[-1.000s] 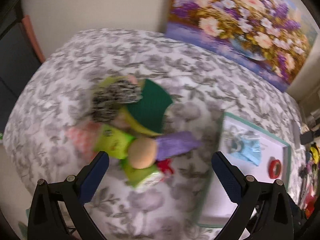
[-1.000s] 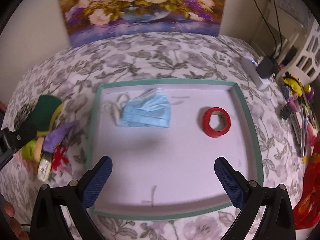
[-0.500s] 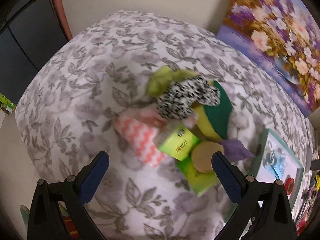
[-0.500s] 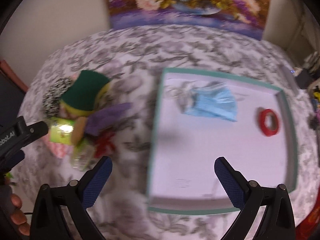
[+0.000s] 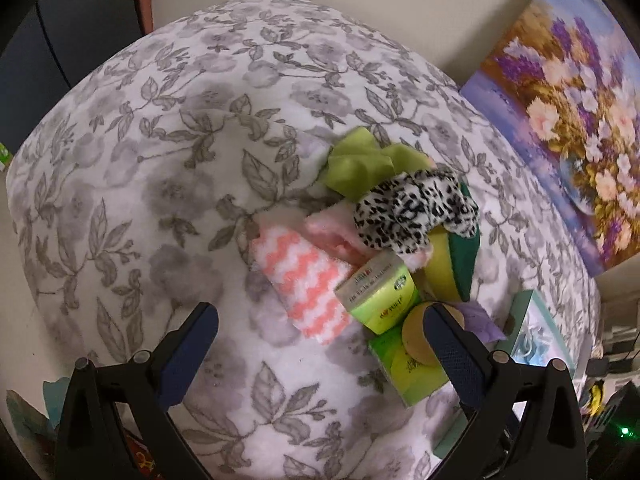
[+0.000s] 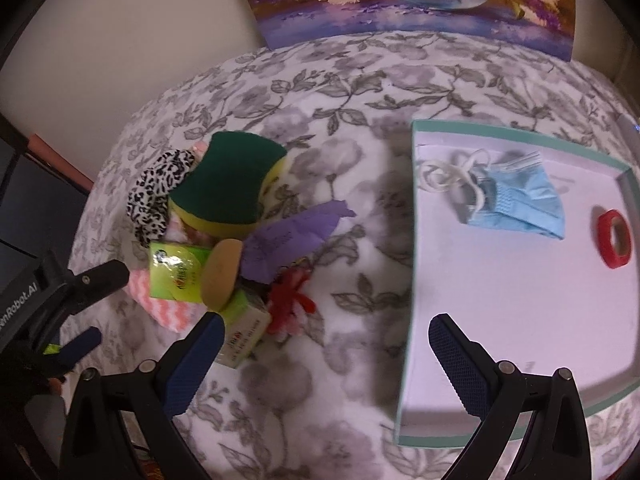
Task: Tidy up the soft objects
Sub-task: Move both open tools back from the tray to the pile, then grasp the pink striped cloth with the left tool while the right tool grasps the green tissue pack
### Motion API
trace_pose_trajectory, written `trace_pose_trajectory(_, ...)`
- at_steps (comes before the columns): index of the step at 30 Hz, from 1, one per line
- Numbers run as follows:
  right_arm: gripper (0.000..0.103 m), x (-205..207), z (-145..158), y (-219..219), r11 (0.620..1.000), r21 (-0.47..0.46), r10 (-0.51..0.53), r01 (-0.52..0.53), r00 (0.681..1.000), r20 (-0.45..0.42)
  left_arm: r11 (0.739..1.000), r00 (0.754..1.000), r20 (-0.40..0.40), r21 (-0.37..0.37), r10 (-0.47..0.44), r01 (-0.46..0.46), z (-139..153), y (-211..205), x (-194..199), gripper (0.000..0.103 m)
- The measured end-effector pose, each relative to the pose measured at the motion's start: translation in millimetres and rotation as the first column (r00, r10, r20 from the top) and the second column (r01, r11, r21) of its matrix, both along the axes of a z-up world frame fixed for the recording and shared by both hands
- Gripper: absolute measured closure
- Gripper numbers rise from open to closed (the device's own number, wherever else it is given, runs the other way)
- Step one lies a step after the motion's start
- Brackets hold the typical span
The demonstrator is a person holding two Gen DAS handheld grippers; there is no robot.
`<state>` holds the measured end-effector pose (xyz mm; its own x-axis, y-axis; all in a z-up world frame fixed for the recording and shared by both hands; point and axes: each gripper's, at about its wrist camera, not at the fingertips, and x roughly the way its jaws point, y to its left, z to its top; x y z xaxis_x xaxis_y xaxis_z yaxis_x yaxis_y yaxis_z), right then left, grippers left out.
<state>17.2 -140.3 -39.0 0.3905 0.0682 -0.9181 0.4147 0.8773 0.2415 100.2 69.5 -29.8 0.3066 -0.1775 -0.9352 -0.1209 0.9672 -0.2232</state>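
Both tools are spread wide and hold nothing. The left tool [image 5: 320, 330] hovers over the pink chevron cloth [image 5: 304, 282] at the near side of the soft pile [image 6: 224, 224], left of the tray [image 6: 412, 264] on the bed [image 5: 160, 160]. Since a second ago the right tool [image 6: 326, 340] has swung from over the tray toward the pile; the blue mask [image 6: 520, 204] lies at the tray's far edge.

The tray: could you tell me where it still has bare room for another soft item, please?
The tray is bare across its near half, below the blue face mask and left of the red tape roll. Its far part holds those two. The pile around the green sponge on the floral cloth is crowded.
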Motion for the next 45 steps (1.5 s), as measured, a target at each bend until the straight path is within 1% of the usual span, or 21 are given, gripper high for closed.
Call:
trace_pose_trajectory(4,0.000,3,1,6,1.000,0.012,0.012,-0.012,1.000,0.019,0.997,0.998,0.016,-0.056,0.056,-0.055,-3,14,3,0.001)
trace_pose_trajectory(6,0.002,5,1,9,1.000,0.013,0.021,-0.022,0.999,0.029,0.996,0.998,0.024,-0.061,0.066,-0.064,-3,17,5,0.001)
trace_pose_trajectory(8,0.010,6,0,12,0.999,0.037,0.028,-0.030,0.999,0.035,0.997,0.998,0.024,-0.044,0.058,-0.057,-4,19,7,0.001)
trace_pose_trajectory(11,0.017,6,-3,15,0.998,0.059,0.034,-0.035,0.999,0.033,0.998,0.998,0.015,-0.007,0.064,-0.064,-6,21,9,0.001)
trace_pose_trajectory(12,0.018,6,-4,16,0.997,0.064,0.037,-0.039,0.999,0.030,0.998,0.998,0.010,-0.001,0.068,-0.068,-7,23,10,0.001)
trace_pose_trajectory(14,0.023,7,-6,19,0.996,0.076,0.044,-0.046,0.999,0.028,0.997,0.997,0.003,0.001,0.080,-0.080,-10,26,13,0.001)
trace_pose_trajectory(16,0.025,7,-6,21,0.995,0.084,0.053,-0.055,0.998,0.030,0.996,0.996,-0.010,0.006,0.092,-0.092,-14,29,16,0.001)
trace_pose_trajectory(18,0.027,9,-8,24,0.993,0.091,0.067,-0.069,0.997,0.032,0.993,0.993,-0.035,0.024,0.116,-0.115,-22,32,18,0.001)
trace_pose_trajectory(20,0.037,10,-9,27,0.992,0.094,0.080,-0.083,0.996,0.028,0.992,0.990,-0.051,0.009,0.129,-0.128,-29,35,21,0.001)
trace_pose_trajectory(21,0.039,11,-11,28,0.991,0.097,0.088,-0.090,0.996,0.024,0.991,0.990,-0.055,0.004,0.130,-0.130,-32,35,23,0.001)
trace_pose_trajectory(23,0.047,13,-14,32,0.989,0.102,0.103,-0.103,0.995,0.014,0.991,0.989,-0.064,0.011,0.131,-0.130,-37,33,25,0.001)
trace_pose_trajectory(27,0.053,17,-20,38,0.985,0.111,0.129,-0.129,0.992,0.003,0.990,0.984,-0.102,0.003,0.144,-0.144,-50,33,31,0.001)
trace_pose_trajectory(28,0.056,18,-21,39,0.985,0.113,0.134,-0.133,0.991,0.001,0.989,0.984,-0.106,0.005,0.144,-0.145,-53,32,32,0.003)
trace_pose_trajectory(30,0.060,22,-25,43,0.983,0.119,0.144,-0.142,0.990,-0.004,0.989,0.984,-0.105,0.009,0.146,-0.146,-56,31,33,0.009)
trace_pose_trajectory(31,0.062,23,-27,45,0.982,0.120,0.147,-0.145,0.989,-0.007,0.990,0.984,-0.108,0.004,0.143,-0.143,-57,31,33,0.015)
trace_pose_trajectory(35,0.063,26,-30,51,0.982,0.103,0.161,-0.159,0.987,-0.014,0.988,0.984,-0.117,-0.057,0.136,-0.144,-61,31,34,0.031)
trace_pose_trajectory(38,0.063,27,-30,51,0.982,0.111,0.156,-0.154,0.988,-0.011,0.986,0.985,-0.119,-0.095,0.125,-0.137,-62,29,33,0.052)
trace_pose_trajectory(39,0.064,27,-30,51,0.982,0.114,0.152,-0.150,0.988,-0.011,0.985,0.985,-0.119,-0.112,0.121,-0.134,-61,29,32,0.057)
trace_pose_trajectory(41,0.065,26,-30,49,0.982,0.121,0.147,-0.145,0.989,-0.010,0.980,0.987,-0.119,-0.150,0.110,-0.128,-61,26,33,0.075)
trace_pose_trajectory(43,0.067,26,-29,48,0.982,0.124,0.146,-0.144,0.989,-0.008,0.976,0.988,-0.117,-0.182,0.097,-0.117,-60,24,32,0.081)
trace_pose_trajectory(45,0.069,24,-26,47,0.981,0.128,0.146,-0.145,0.989,-0.001,0.977,0.990,-0.110,-0.186,0.089,-0.108,-58,22,32,0.085)
